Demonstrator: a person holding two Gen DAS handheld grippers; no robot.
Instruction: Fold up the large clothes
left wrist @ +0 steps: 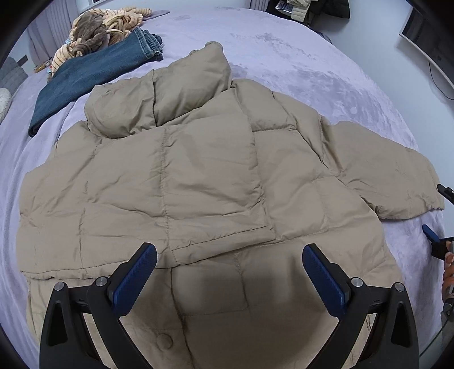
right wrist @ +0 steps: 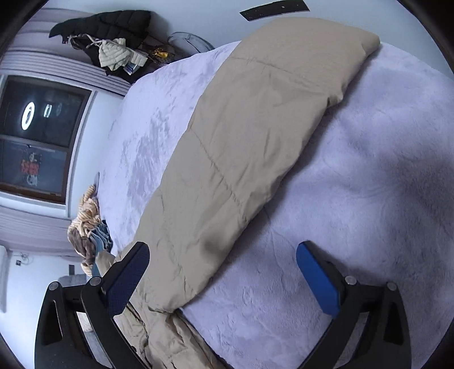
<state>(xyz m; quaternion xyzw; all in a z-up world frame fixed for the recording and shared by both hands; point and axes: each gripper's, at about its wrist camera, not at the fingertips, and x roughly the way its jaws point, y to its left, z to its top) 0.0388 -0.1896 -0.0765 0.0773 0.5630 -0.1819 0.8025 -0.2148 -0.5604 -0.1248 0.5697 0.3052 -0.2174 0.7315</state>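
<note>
Jacket [left wrist: 198, 176], a tan quilted puffer, lies spread flat on a lilac bedspread [left wrist: 298, 65]. Nearest the left wrist camera, the left gripper [left wrist: 229, 272] hangs over the jacket's hem with its blue pads [left wrist: 142, 276] spread wide and nothing between them; a round snap shows on the fabric just below. One sleeve is folded across the jacket's body, and the other sleeve [left wrist: 397, 181] reaches out to the right. At that edge of the left view, part of the other gripper and a hand show just beside the sleeve's cuff. In the right wrist view, the right gripper [right wrist: 222, 269] is also wide open and empty, above the bedspread [right wrist: 354, 198] and the near end of the sleeve [right wrist: 241, 147], which stretches away from it. Beyond the jacket, its collar stands puffed up. Farther left lie dark blue jeans [left wrist: 93, 73] and, past them, a striped bundle [left wrist: 107, 22] of cloth. Dark clothes [right wrist: 113, 25] are piled beyond the bed.
</note>
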